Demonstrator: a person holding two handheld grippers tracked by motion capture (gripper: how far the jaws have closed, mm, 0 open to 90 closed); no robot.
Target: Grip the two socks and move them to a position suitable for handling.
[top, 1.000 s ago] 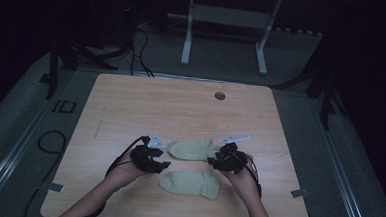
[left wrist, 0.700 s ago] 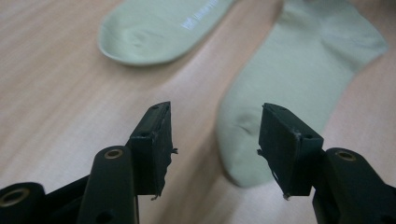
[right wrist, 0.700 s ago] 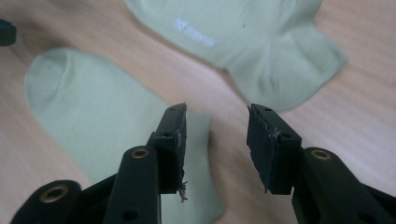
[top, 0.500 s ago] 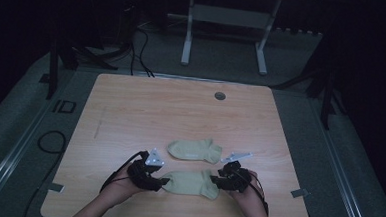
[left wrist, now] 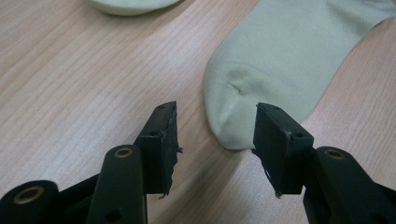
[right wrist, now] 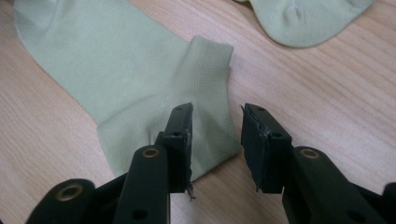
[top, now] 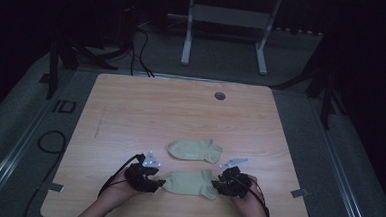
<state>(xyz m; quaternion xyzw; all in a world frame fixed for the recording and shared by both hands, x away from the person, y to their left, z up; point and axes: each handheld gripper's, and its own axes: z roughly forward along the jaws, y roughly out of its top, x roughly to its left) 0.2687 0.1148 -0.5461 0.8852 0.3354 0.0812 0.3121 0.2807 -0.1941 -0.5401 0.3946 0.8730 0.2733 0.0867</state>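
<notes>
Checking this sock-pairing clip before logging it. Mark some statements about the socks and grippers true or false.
1. Two socks lie on the table. True.
2. The left gripper faces the near sock's toe. True.
3. The right gripper clamps the far sock. False: its jaws stand apart at the near sock's cuff.
4. The socks are stacked. False: they lie apart.
5. Both socks are pale green. True.

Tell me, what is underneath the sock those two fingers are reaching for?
The near sock lies flat on the wooden table; bare wood shows all round it. Whatever might sit beneath the fabric is covered, though no bulge shows.
</notes>
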